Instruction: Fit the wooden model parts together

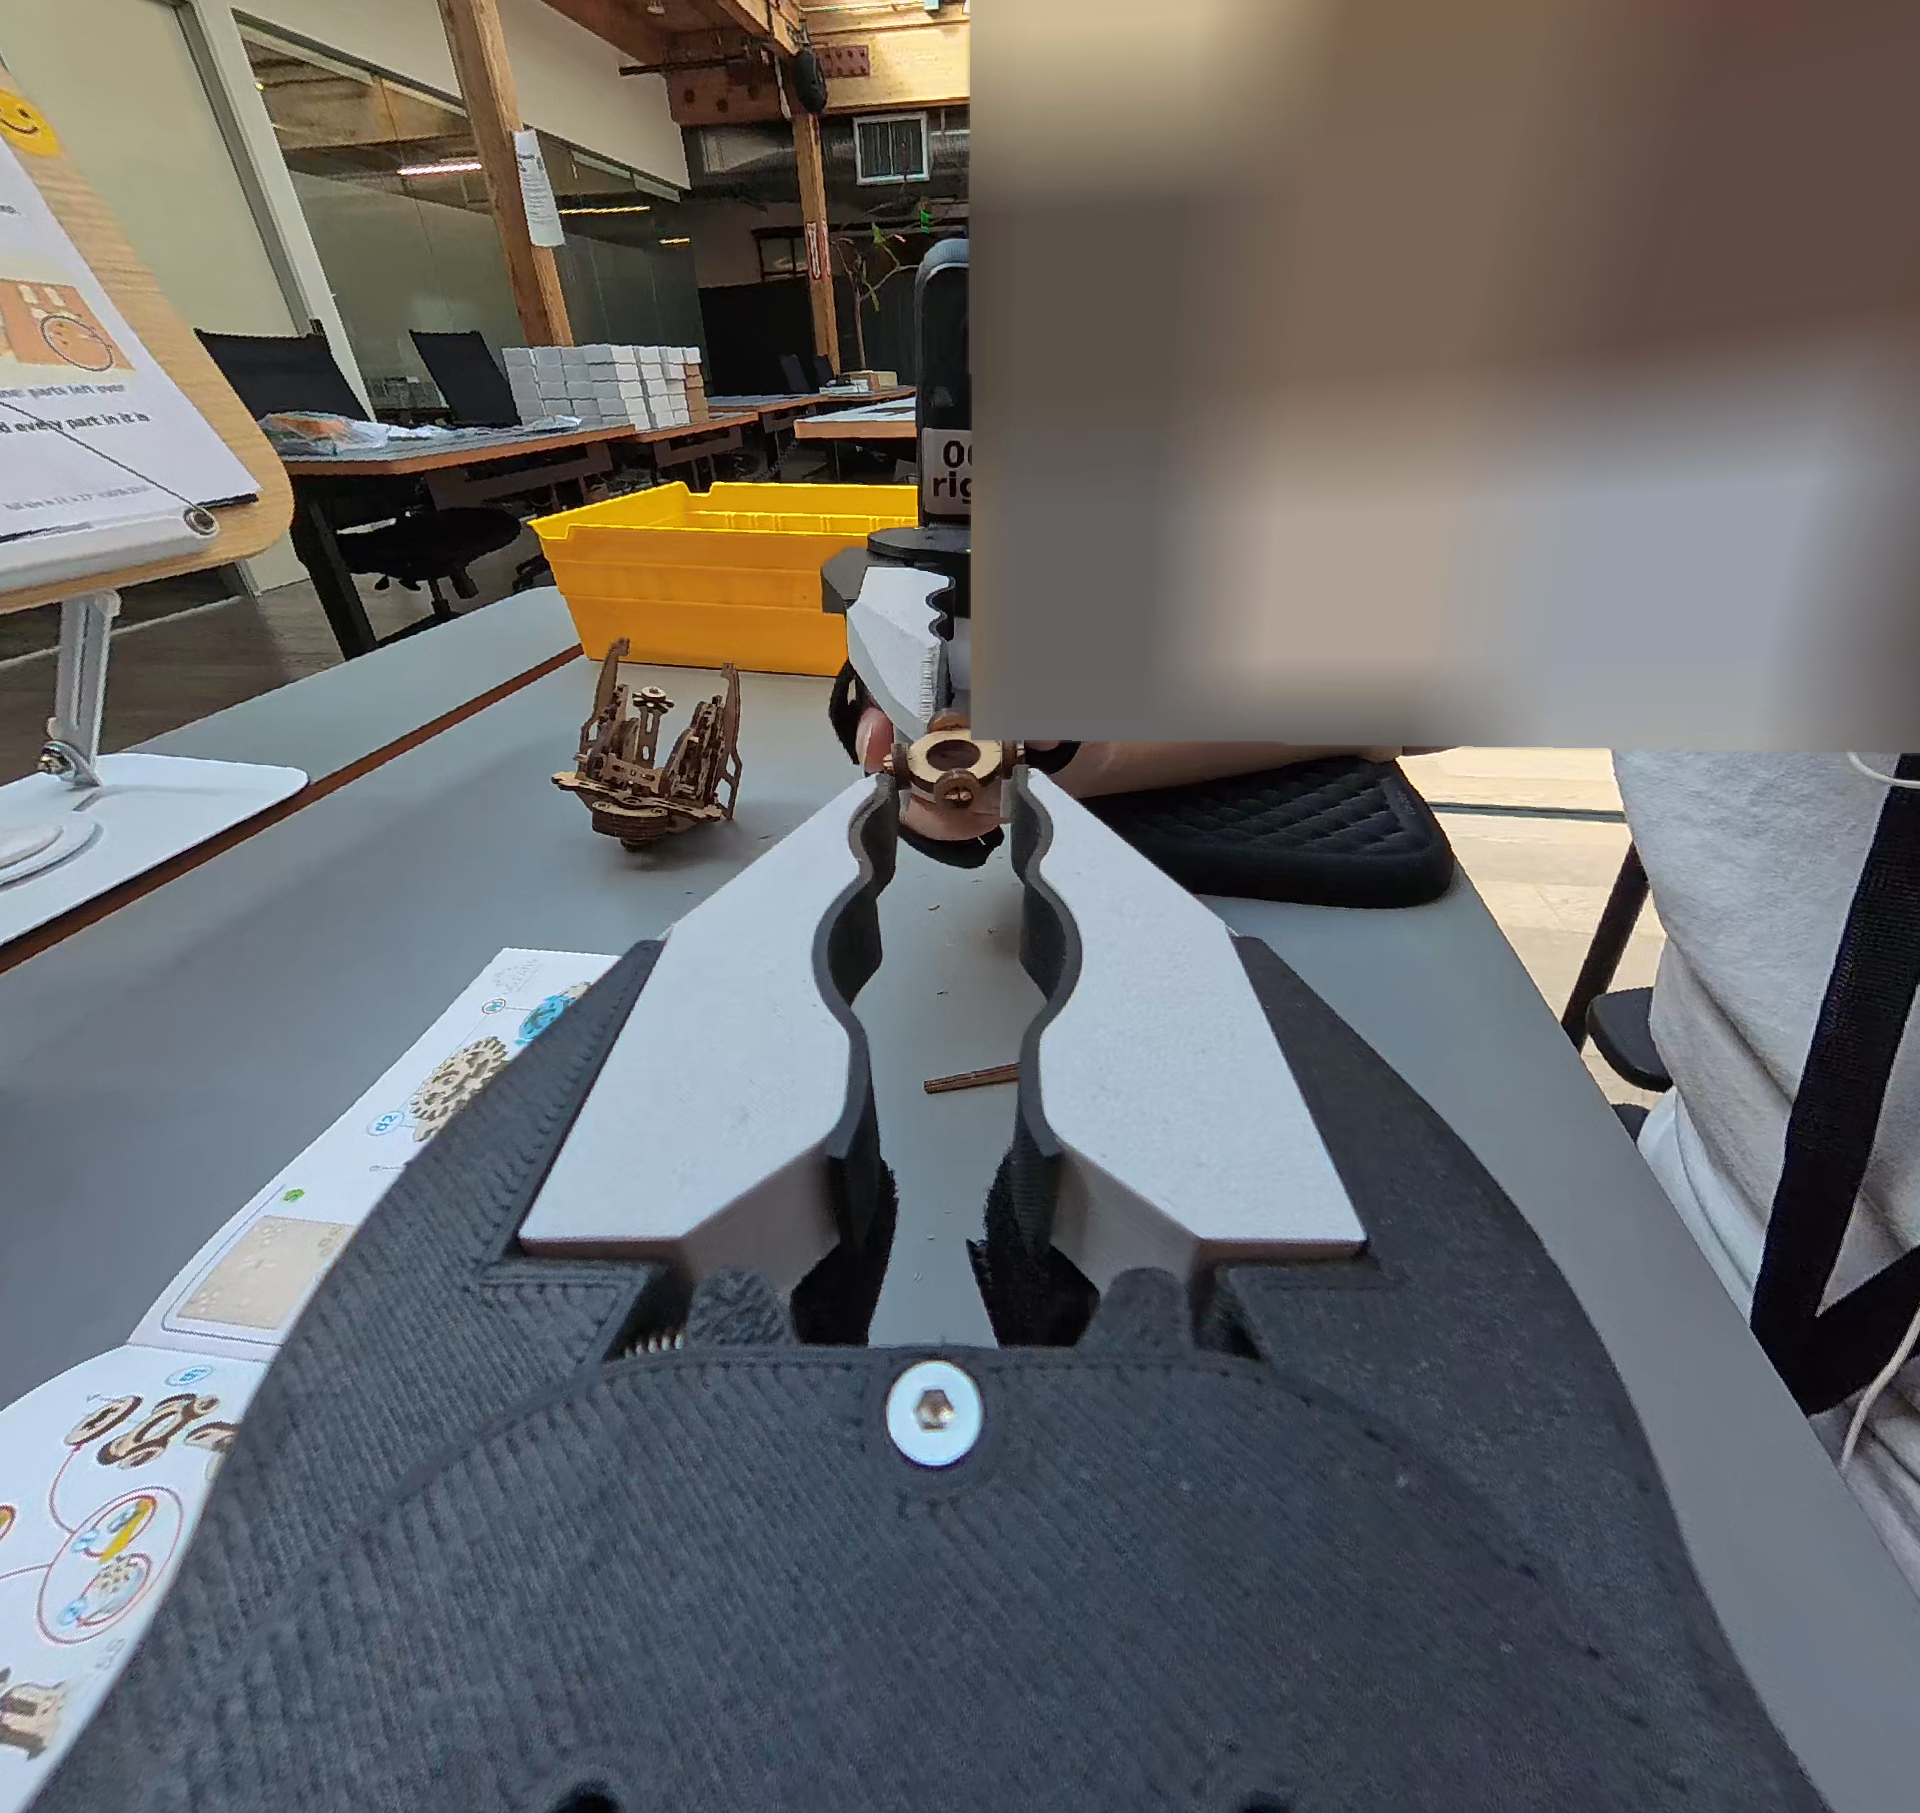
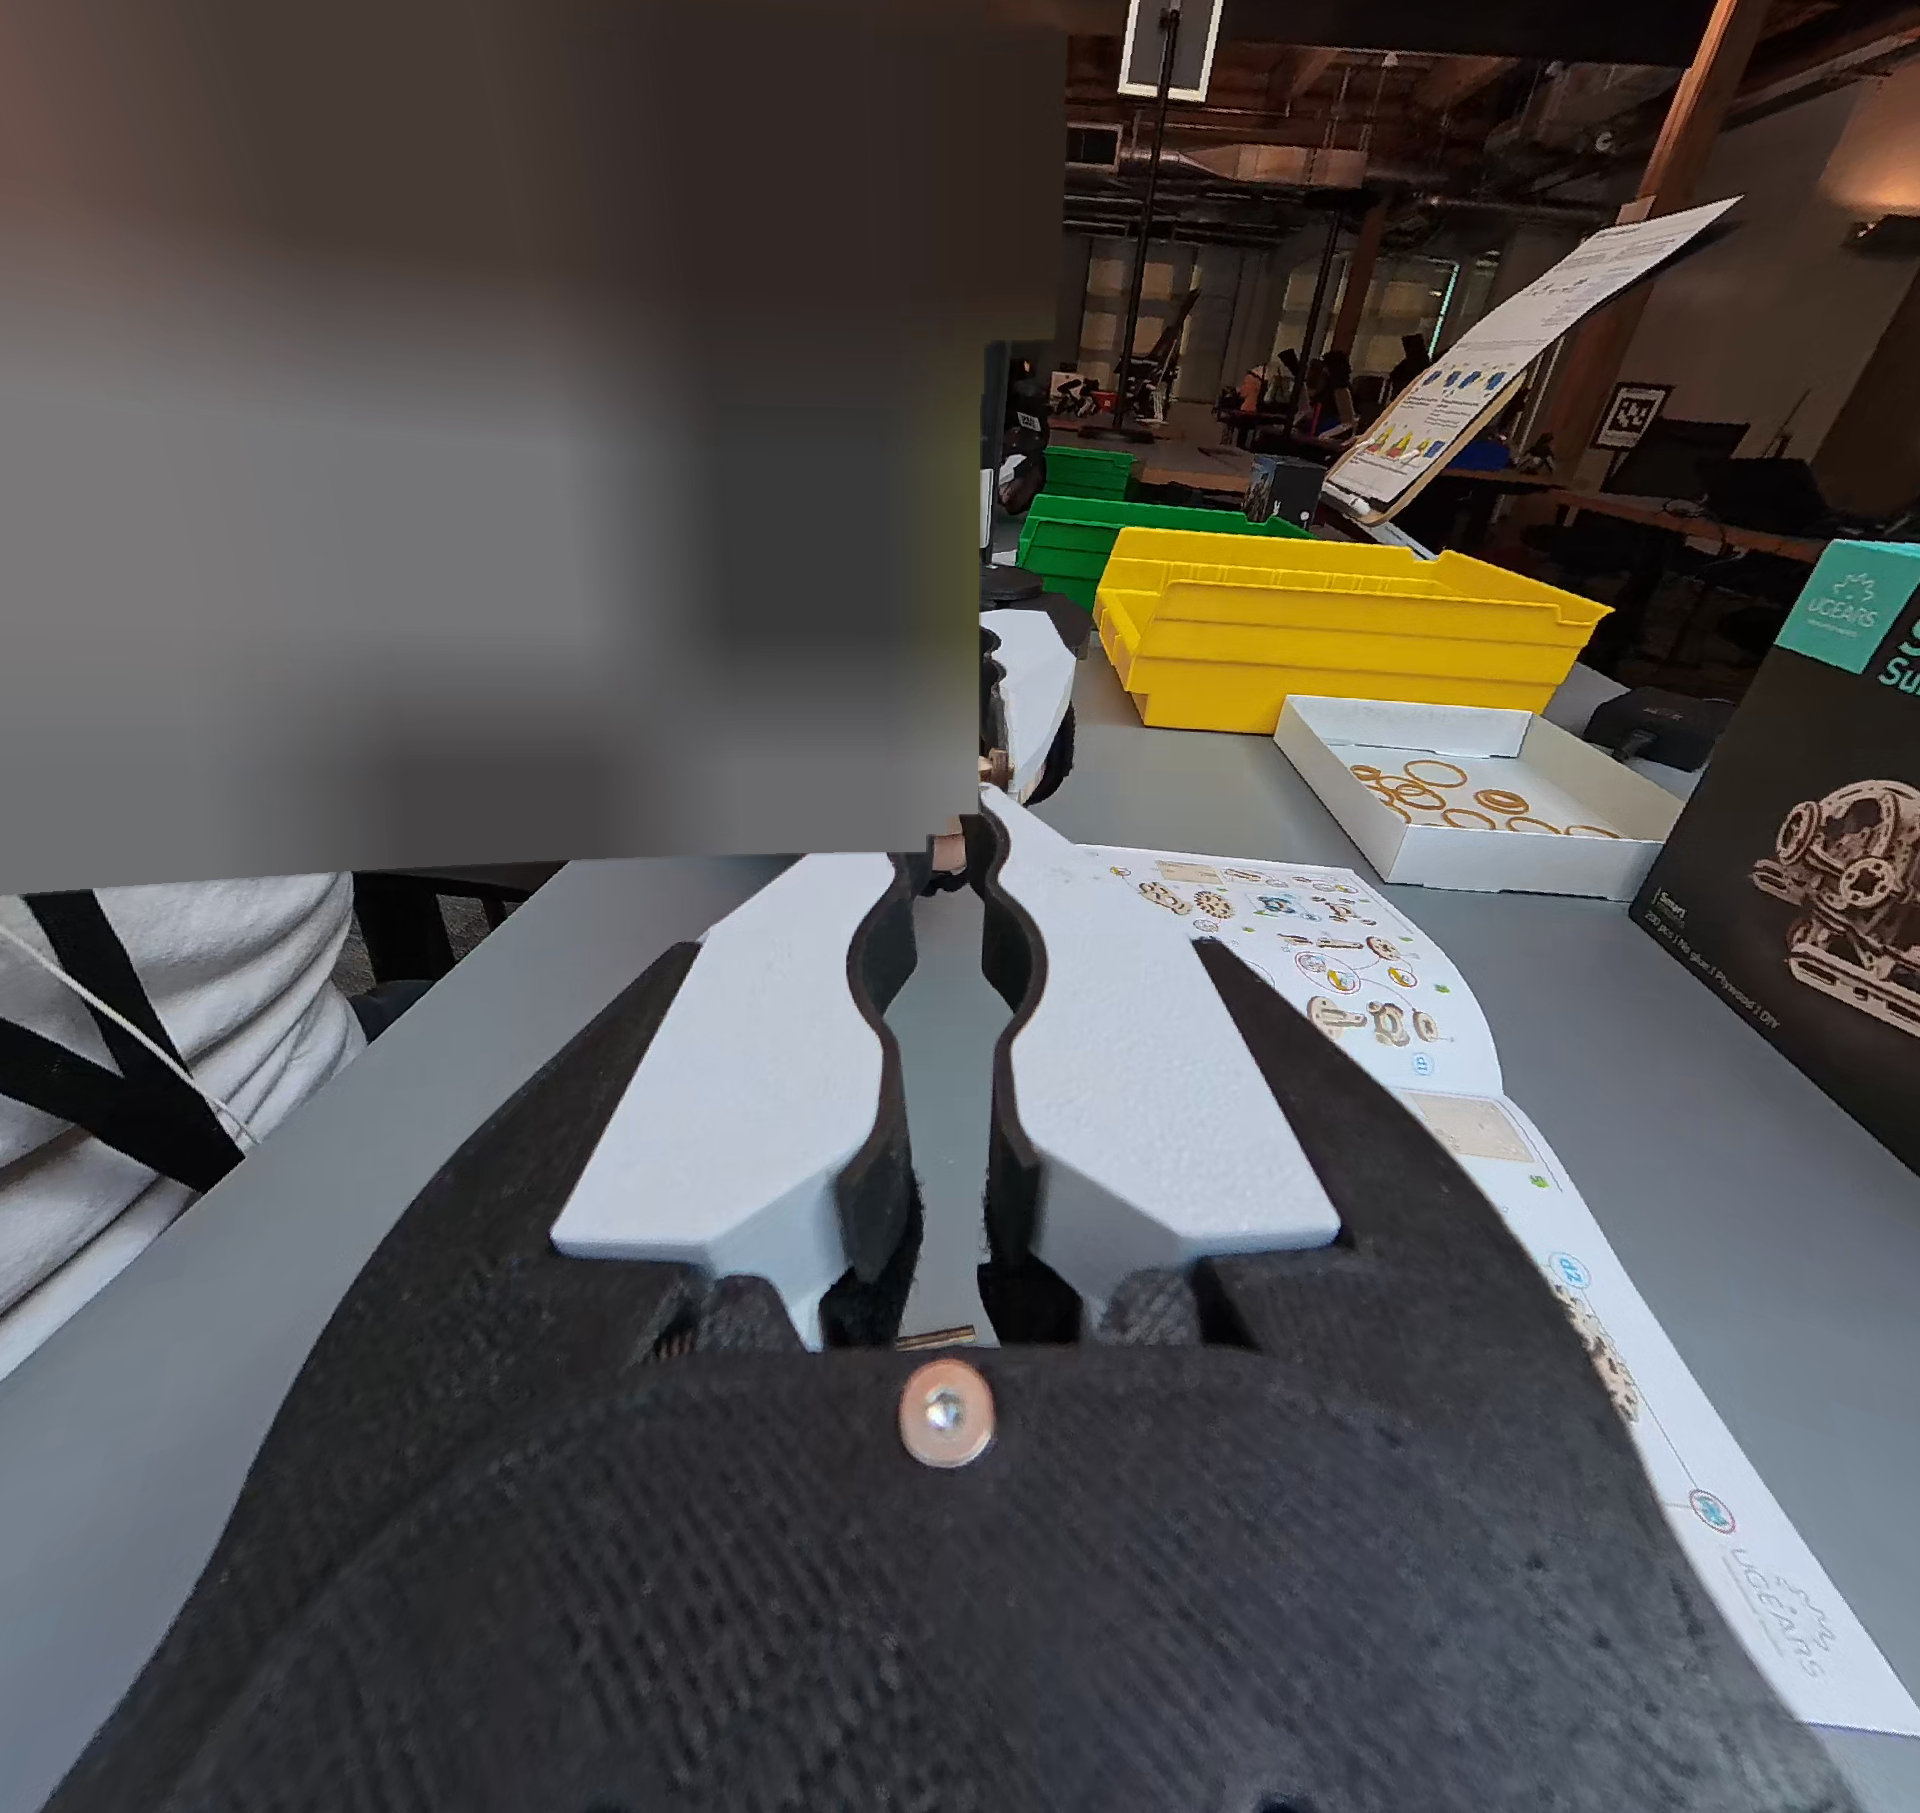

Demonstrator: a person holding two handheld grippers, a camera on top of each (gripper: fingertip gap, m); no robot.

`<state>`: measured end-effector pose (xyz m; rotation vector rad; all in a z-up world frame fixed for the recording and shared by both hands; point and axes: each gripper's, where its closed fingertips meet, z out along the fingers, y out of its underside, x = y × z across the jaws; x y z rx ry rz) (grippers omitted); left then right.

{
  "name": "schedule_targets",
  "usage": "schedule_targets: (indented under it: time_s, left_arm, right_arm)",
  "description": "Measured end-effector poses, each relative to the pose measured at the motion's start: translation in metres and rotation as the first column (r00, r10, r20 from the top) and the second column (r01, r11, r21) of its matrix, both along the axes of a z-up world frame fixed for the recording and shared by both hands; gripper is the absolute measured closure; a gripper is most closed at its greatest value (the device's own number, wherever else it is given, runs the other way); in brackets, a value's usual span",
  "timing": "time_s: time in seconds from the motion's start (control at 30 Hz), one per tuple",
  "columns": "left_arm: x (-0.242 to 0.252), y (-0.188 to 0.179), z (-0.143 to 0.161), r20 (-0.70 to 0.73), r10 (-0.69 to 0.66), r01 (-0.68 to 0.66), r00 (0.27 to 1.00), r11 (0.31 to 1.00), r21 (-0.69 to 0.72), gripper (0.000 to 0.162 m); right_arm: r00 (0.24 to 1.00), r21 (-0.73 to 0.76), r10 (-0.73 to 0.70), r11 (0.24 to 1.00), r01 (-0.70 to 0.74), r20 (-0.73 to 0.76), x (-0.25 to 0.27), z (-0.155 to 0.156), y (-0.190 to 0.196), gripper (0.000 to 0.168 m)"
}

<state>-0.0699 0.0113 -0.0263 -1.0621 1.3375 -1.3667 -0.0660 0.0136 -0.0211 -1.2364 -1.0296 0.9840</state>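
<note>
My left gripper (image 1: 951, 789) is shut on a small round wooden hub part (image 1: 951, 764) with pegs, held above the grey table (image 1: 312, 932). My right gripper (image 1: 914, 667) comes down onto the hub from above. In the right wrist view my right gripper (image 2: 945, 859) is nearly closed on a small wooden piece (image 2: 948, 849), mostly hidden by its tips. The left gripper's white finger (image 2: 1034, 698) shows just beyond. A partly built wooden model (image 1: 655, 761) stands on the table to the left. A loose wooden stick (image 1: 971, 1077) lies under my left fingers.
Yellow bin (image 1: 717, 568) at the back, green bins (image 2: 1081, 516) behind it. White tray of wooden rings (image 2: 1455, 797), kit box (image 2: 1818, 880), instruction sheet (image 2: 1299, 942) on the table. Document stand (image 1: 94, 433) at left. Black padded cushion (image 1: 1278, 828) and a person's torso at the table edge. My left and right fingertips are right by each other. The loose wooden stick (image 1: 971, 1077) is about equally far from each gripper, around 12 centimetres.
</note>
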Motion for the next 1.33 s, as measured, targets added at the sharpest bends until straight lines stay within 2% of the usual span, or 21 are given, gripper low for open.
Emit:
schedule_targets:
  time_s: [0.2,0.27,0.33,0.4,0.53,0.6,0.7,0.77,0.87,0.93,1.03,1.17,1.27,1.33]
  left_arm:
    - [0.002,-0.004,-0.004,-0.027,-0.013,0.013,1.000,1.000,0.004,0.143]
    - [0.007,-0.015,-0.014,-0.070,-0.049,0.050,0.996,0.998,0.026,0.156]
    - [0.009,-0.019,-0.012,-0.053,-0.059,0.060,0.997,0.998,0.017,0.157]
    - [0.006,-0.009,-0.008,-0.025,-0.022,0.022,0.999,1.000,-0.001,0.156]
    - [-0.001,0.010,-0.005,-0.019,0.030,-0.031,0.999,0.998,-0.052,0.156]
    - [0.000,0.014,-0.008,-0.044,0.061,-0.063,0.997,0.998,-0.030,0.156]
    - [0.006,0.029,-0.028,-0.161,0.189,-0.181,0.969,0.982,0.059,0.156]
    - [0.010,0.036,-0.042,-0.237,0.258,-0.237,0.937,0.965,0.114,0.156]
    - [0.013,0.038,-0.049,-0.285,0.301,-0.275,0.910,0.953,0.127,0.156]
    - [0.012,0.042,-0.055,-0.308,0.336,-0.299,0.890,0.940,0.162,0.156]
    - [0.012,0.043,-0.057,-0.319,0.369,-0.314,0.873,0.926,0.212,0.156]
    - [0.013,0.041,-0.058,-0.309,0.401,-0.314,0.863,0.903,0.294,0.156]
    - [0.012,0.040,-0.056,-0.300,0.380,-0.299,0.875,0.911,0.284,0.156]
    - [0.009,0.041,-0.051,-0.269,0.374,-0.297,0.888,0.911,0.286,0.142]
  right_arm:
    - [0.999,-0.030,0.024,0.999,-0.025,-0.029,-0.001,0.003,-0.003,0.165]
    - [0.999,-0.037,0.049,0.998,-0.049,-0.006,-0.008,0.000,-0.008,0.168]
    - [0.998,0.052,0.004,0.999,-0.007,0.062,-0.010,-0.003,-0.008,0.168]
    - [0.997,0.103,-0.056,0.993,0.050,0.058,0.002,0.005,-0.001,0.167]
    - [0.995,-0.041,-0.090,0.995,0.088,-0.042,0.025,0.009,0.020,0.149]
    - [0.993,-0.095,-0.088,0.992,0.080,-0.082,0.025,0.012,0.022,0.147]
    - [0.989,-0.209,-0.124,0.972,0.106,-0.075,0.011,0.008,0.026,0.137]
    - [0.982,-0.267,-0.191,0.946,0.185,0.004,-0.001,-0.006,0.033,0.135]
    - [0.962,-0.276,-0.219,0.926,0.257,0.161,-0.012,-0.033,0.038,0.142]
    - [0.952,-0.301,-0.241,0.908,0.290,0.189,-0.011,-0.041,0.041,0.151]
    - [0.957,-0.364,-0.230,0.888,0.281,0.179,-0.009,-0.046,0.042,0.161]
    - [0.979,-0.475,-0.176,0.856,0.203,0.100,-0.005,-0.045,0.043,0.162]
    - [0.991,-0.604,-0.127,0.792,0.082,-0.033,0.000,-0.040,0.044,0.163]
    - [0.984,-0.683,-0.073,0.728,-0.060,-0.163,0.005,-0.033,0.042,0.163]
